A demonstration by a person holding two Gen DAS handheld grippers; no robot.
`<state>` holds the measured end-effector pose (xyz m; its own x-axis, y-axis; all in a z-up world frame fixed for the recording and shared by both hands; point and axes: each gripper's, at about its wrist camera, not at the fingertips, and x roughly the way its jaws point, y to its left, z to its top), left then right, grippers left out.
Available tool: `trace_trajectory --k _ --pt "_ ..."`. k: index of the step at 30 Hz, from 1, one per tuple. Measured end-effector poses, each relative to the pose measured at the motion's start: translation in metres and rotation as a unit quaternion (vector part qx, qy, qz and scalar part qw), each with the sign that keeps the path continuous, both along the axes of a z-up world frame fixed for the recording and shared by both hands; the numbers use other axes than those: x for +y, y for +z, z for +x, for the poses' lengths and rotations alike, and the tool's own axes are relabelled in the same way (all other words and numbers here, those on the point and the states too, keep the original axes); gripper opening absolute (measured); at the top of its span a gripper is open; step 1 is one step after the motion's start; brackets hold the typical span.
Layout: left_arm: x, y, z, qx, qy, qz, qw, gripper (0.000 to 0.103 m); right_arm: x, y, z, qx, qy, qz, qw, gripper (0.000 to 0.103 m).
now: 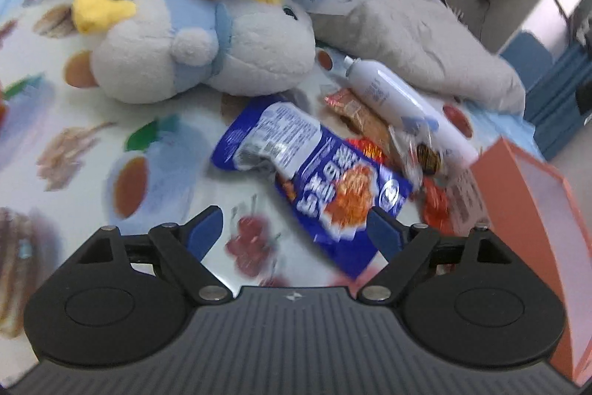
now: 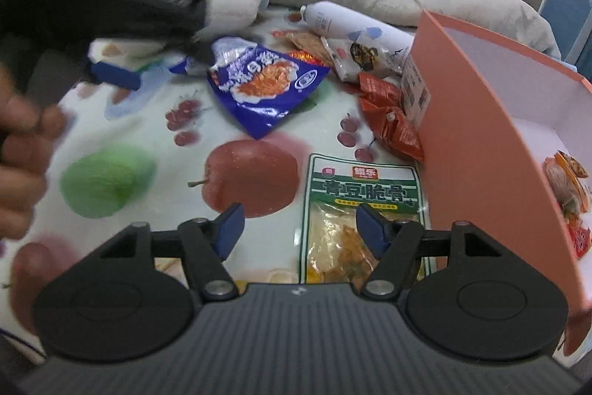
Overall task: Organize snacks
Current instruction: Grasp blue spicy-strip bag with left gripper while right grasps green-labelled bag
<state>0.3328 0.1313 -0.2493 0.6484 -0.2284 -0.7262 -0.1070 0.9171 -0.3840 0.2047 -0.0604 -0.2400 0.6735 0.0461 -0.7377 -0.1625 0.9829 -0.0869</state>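
- Left wrist view: your left gripper [image 1: 294, 228] has its jaws spread wide, nothing clasped; the lower end of the blue snack packet [image 1: 318, 180] lies between the blue fingertips [image 1: 205, 232], pads clear of it.
- Beside that packet: a white spray bottle [image 1: 403, 99] on its side, small red wrappers [image 1: 436, 206] near the orange box [image 1: 525, 195], all on the fruit-print cloth [image 1: 92, 143].
- Behind: a plush toy [image 1: 207, 50] and a grey blanket [image 1: 425, 43].
- Right wrist view: your right gripper [image 2: 298, 228] is released, jaws apart, above the green-bordered snack pouch [image 2: 364, 206], which lies flat just beside the box wall.
- Inside the box: one snack packet [image 2: 568, 187], partly seen.
- Your left hand [image 2: 22, 150] shows blurred at the left edge.
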Motion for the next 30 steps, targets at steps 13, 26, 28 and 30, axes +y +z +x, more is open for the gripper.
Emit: trace_trajectory --k 13,26,28,30 --pt "-0.03 -0.033 0.038 0.054 0.014 -0.03 0.998 0.077 -0.027 0.002 -0.012 -0.002 -0.072 0.001 0.997 0.068" --pt "-0.047 -0.032 0.061 0.055 0.071 0.028 0.9956 0.072 -0.024 -0.005 -0.014 0.017 -0.069 -0.034 0.997 0.067" --pt "-0.051 -0.032 0.066 0.056 0.074 0.049 0.9944 0.072 -0.021 -0.005 -0.018 0.017 -0.058 -0.044 0.997 0.067" --pt "-0.059 -0.033 0.072 0.061 0.063 0.086 0.9925 0.072 -0.02 -0.008 -0.018 0.025 -0.055 -0.049 0.997 0.067"
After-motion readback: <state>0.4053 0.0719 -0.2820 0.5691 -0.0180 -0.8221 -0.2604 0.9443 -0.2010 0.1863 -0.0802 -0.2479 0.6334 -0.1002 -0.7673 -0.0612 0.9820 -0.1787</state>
